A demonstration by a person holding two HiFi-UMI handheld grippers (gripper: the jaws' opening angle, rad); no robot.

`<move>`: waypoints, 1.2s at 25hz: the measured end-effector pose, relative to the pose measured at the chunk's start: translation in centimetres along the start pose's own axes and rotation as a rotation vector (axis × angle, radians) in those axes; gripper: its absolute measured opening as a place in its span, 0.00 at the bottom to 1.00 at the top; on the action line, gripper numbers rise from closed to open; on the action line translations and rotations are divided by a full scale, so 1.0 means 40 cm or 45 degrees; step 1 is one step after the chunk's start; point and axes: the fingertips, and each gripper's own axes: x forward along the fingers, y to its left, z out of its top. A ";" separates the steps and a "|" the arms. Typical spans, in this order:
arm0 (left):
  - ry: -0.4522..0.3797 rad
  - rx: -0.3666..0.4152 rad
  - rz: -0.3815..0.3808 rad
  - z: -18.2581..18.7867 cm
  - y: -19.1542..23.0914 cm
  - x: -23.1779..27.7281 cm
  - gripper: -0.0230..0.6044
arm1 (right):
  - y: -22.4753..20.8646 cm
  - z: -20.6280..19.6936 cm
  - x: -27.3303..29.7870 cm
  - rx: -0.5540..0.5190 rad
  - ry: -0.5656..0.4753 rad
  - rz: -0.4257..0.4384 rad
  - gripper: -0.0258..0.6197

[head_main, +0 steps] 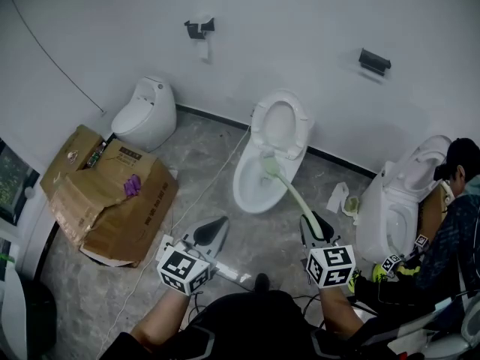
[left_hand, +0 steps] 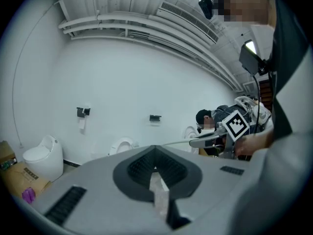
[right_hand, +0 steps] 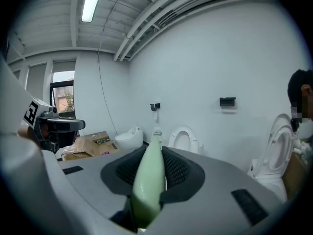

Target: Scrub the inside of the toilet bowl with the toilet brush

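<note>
A white toilet (head_main: 244, 193) stands against the far wall with its lid (head_main: 280, 124) raised; it also shows small in the right gripper view (right_hand: 185, 138). The pale green toilet brush (head_main: 290, 192) slants from my right gripper (head_main: 313, 225) up to the bowl, and its head (head_main: 269, 163) rests at the bowl's back rim. My right gripper (right_hand: 154, 168) is shut on the brush handle (right_hand: 150, 177). My left gripper (head_main: 212, 231) hovers over the floor left of the brush, and its jaws (left_hand: 155, 168) are shut with nothing in them.
Crushed cardboard boxes (head_main: 112, 197) lie at the left beside a small white toilet (head_main: 146, 112). Another toilet (head_main: 396, 205) stands at the right, with a crouched person (head_main: 450, 231) next to it. A white cable (head_main: 201, 193) crosses the floor. A rag (head_main: 339, 197) lies right of the bowl.
</note>
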 end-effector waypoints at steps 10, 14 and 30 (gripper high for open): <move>0.056 0.057 0.028 0.025 -0.014 0.122 0.05 | -0.113 0.003 0.062 0.001 -0.012 0.042 0.21; 0.056 0.055 0.043 0.033 0.004 0.140 0.05 | -0.127 0.016 0.089 0.004 -0.026 0.055 0.21; 0.003 0.005 -0.010 0.054 0.154 0.272 0.05 | -0.158 0.086 0.249 -0.032 -0.008 0.005 0.21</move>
